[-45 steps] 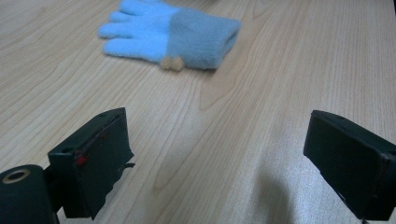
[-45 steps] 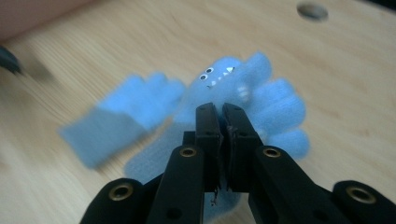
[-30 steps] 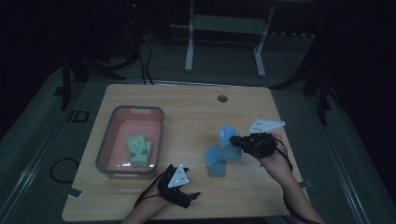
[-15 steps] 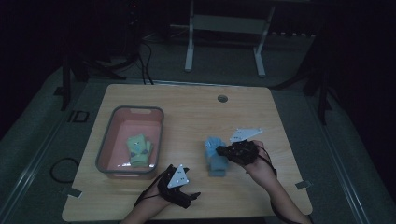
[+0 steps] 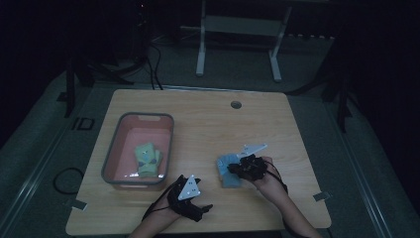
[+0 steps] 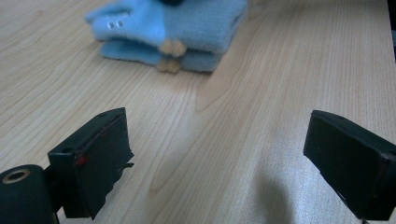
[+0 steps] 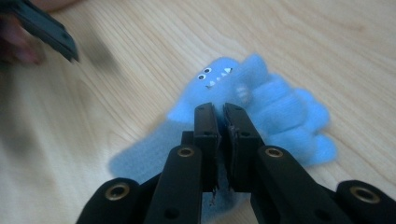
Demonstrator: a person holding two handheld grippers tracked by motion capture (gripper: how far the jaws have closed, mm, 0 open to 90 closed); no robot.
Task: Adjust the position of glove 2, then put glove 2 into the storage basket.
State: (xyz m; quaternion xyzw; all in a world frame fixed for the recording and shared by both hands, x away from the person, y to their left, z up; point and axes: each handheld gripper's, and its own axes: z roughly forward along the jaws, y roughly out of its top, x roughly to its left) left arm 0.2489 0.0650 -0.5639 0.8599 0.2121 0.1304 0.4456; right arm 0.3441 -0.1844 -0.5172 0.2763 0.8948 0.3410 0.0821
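Right gripper (image 7: 223,108) jaws clamped together on the fuzzy blue knitted monster glove (image 7: 261,105) lying on the wooden table (image 5: 208,129); left gripper (image 6: 219,163) jaws wide apart, empty.

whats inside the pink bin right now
A green glove lies flat on the floor of the pink bin. The rest of the floor looks bare; whatever is under the glove is covered.

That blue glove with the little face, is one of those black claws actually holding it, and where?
The right gripper is shut on the blue glove, seemingly pinching fabric near its middle, below the face. The left gripper is open, holding nothing.
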